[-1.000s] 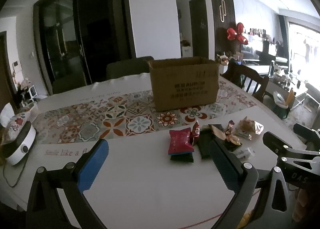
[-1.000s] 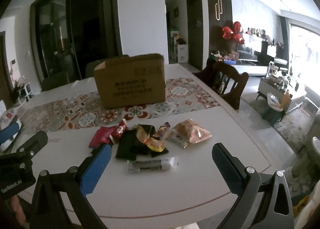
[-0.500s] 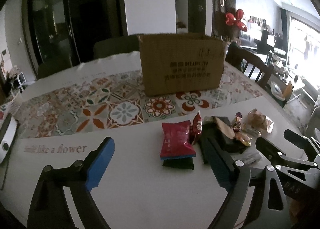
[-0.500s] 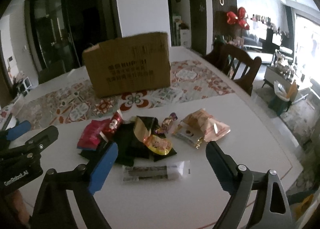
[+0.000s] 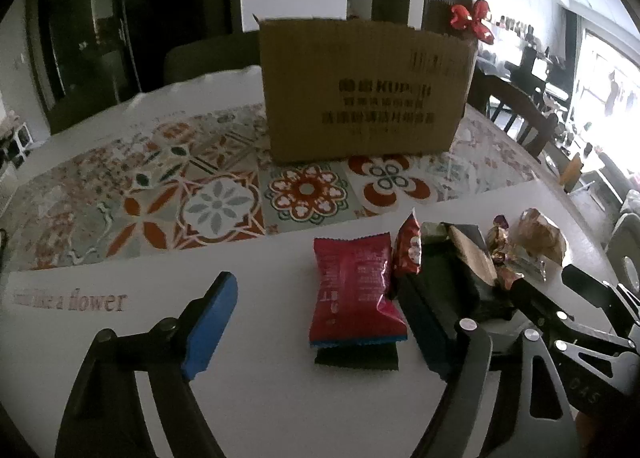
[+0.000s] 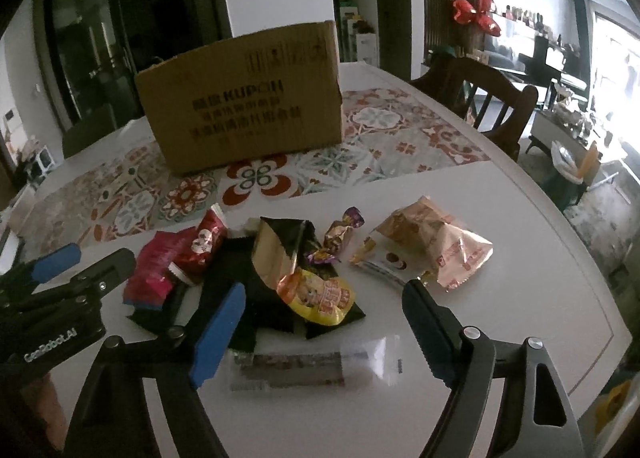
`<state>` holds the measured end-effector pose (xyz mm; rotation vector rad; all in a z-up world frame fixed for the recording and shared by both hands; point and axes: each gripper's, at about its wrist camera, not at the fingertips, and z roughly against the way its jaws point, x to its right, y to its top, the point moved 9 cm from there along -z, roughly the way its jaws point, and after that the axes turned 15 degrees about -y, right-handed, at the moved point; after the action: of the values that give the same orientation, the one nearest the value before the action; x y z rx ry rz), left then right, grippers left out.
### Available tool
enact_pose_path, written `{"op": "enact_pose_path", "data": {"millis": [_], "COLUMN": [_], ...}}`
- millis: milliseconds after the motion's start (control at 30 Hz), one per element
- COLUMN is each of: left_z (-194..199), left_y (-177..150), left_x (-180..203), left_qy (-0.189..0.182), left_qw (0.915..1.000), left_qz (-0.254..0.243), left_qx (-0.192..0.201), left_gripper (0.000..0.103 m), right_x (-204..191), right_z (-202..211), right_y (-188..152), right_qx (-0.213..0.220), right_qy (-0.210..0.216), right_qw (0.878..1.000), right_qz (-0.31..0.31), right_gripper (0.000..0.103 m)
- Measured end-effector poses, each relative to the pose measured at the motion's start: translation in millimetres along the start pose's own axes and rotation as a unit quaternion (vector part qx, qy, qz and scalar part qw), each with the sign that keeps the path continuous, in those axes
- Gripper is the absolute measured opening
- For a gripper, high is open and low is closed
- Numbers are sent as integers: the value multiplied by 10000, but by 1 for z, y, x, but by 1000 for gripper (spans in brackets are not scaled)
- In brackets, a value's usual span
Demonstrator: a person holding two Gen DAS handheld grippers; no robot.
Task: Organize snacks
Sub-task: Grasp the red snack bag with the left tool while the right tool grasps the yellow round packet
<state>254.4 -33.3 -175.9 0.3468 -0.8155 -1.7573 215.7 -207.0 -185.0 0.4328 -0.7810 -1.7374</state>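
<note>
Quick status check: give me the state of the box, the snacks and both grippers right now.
cardboard box: upright on table runner.
red packet: flat, on a dark packet.
clear-wrapped bar: flat, apart from the pile.
left gripper: closing, holding nothing.
right gripper: closing, holding nothing.

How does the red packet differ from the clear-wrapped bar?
The red packet is opaque and squarish; the clear-wrapped bar is see-through, long and thin. The red packet lies on top of a dark packet at the pile's left end; the bar lies alone on the table, nearest the camera. Both lie flat, ungripped.
</note>
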Motion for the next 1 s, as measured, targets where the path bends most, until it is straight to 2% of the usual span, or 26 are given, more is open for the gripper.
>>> {"op": "enact_pose_path", "data": {"millis": [433,767,900,1000], "left_z": [-28,-41,-44,-46], "left_y": [-5,-8,-10,-12], "left_x": [-2,1,2,3], "left_qy": [-188,-355,-414,-484], "left_qw": [9994,9982,9977,9970], "left_qz": [117,225,252,295], "left_qx": [-259,-422,-467,-522], "left_gripper": [79,72,63,60], "right_x": [-5,-10,-11,-12], "right_z": [-15,-22,-24,-24], "right_y": [-1,-2,-3,-4], "right_qx": [-196,-298,-306,-323], "right_qy": [35,87,106,121], "right_qw": [9998,9995,9995,9994], "right_qz": [-15,7,12,9], "right_gripper": [74,68,62,56]}}
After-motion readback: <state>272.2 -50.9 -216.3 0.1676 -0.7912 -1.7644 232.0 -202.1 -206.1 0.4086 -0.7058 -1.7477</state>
